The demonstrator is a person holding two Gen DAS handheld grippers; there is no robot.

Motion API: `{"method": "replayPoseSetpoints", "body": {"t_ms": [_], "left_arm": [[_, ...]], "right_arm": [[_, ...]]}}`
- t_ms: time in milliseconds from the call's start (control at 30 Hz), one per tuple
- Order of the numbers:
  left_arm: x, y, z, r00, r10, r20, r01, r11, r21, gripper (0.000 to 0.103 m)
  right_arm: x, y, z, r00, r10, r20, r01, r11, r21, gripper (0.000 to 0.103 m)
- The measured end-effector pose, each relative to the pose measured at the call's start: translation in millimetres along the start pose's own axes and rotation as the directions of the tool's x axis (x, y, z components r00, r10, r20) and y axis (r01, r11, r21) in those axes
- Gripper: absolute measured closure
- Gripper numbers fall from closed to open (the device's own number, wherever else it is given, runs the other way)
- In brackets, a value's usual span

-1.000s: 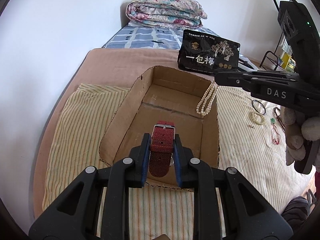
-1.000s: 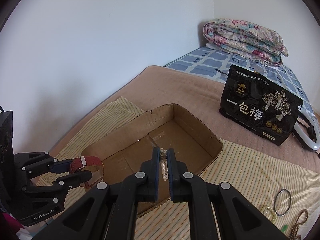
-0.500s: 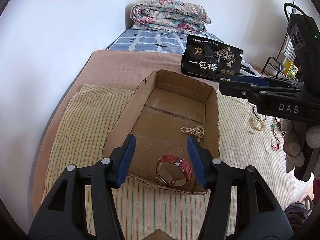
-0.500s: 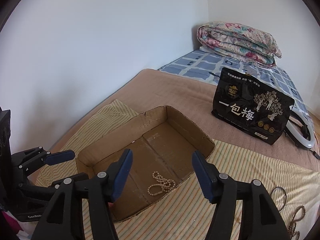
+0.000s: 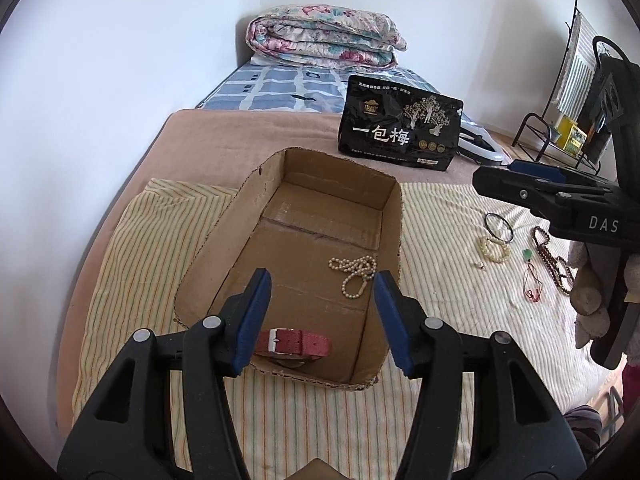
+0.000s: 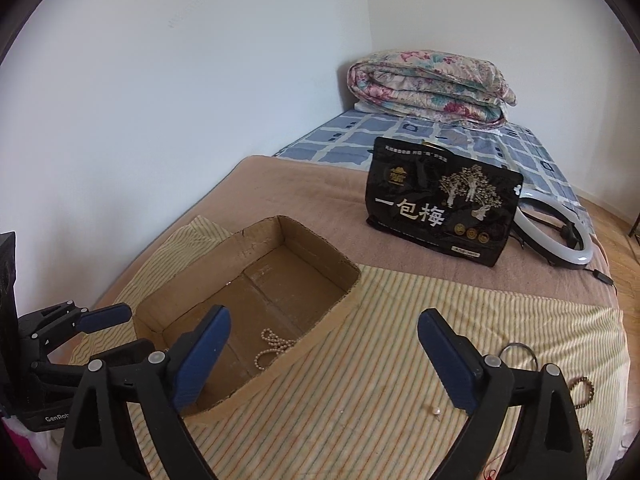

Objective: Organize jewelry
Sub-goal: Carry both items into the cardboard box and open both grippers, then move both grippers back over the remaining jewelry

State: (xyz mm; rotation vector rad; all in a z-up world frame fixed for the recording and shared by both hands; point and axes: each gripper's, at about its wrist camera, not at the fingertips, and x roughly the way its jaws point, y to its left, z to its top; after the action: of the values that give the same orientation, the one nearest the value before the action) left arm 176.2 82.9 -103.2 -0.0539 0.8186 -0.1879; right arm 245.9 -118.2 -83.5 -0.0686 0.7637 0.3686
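An open cardboard box (image 5: pixel 394 216) (image 6: pixel 320 312) lies on a striped cloth on the bed. Inside it lie a red watch (image 5: pixel 296 342) near the front wall and a pearl necklace (image 5: pixel 354 274) (image 6: pixel 270 348). My left gripper (image 5: pixel 322 320) is open and empty, above the box's near end; it also shows in the right wrist view (image 6: pixel 108 332). My right gripper (image 6: pixel 324 356) is open and empty, over the cloth right of the box; it also shows in the left wrist view (image 5: pixel 520 184). Loose on the cloth lie a dark bangle (image 5: pixel 499 227) (image 6: pixel 520 354), a pearl bracelet (image 5: pixel 494 249), a brown bead string (image 5: pixel 554 258) and a red cord with a green pendant (image 5: pixel 531 280).
A black snack bag (image 5: pixel 398 134) (image 6: pixel 440 208) stands behind the box. A white ring light (image 6: pixel 556 236) lies right of it. A folded floral quilt (image 5: pixel 324 38) (image 6: pixel 428 88) lies at the bed's far end. A white wall runs along the left. A black rack (image 5: pixel 560 136) stands at far right.
Both grippers have opened: the left let the red watch drop into the box, the right let the pearl necklace drop into it. Both have since drawn back, the right one toward the right.
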Motion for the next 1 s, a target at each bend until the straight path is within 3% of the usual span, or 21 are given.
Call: {"method": "replayPoseSetpoints", "body": {"t_ms": [233, 367, 1000], "left_arm": [[0, -25, 0, 1.000, -0.021, -0.006, 0.022, 1.000, 0.019, 0.048], [0, -43, -1, 0.999, -0.037, -0.002, 0.037, 0.999, 0.034, 0.039], [28, -152, -3, 0.990, -0.131, -0.047, 0.137, 0.980, 0.145, 0.039]], "right_arm": [[-28, -37, -22, 0.997, -0.077, 0.011, 0.077, 0.997, 0.027, 0.001], [-47, -59, -35, 0.993, -0.118, 0.017, 0.117, 0.992, 0.038, 0.001], [-123, -198, -111, 0.953, -0.301, -0.012, 0.297, 0.932, 0.210, 0.001]]}}
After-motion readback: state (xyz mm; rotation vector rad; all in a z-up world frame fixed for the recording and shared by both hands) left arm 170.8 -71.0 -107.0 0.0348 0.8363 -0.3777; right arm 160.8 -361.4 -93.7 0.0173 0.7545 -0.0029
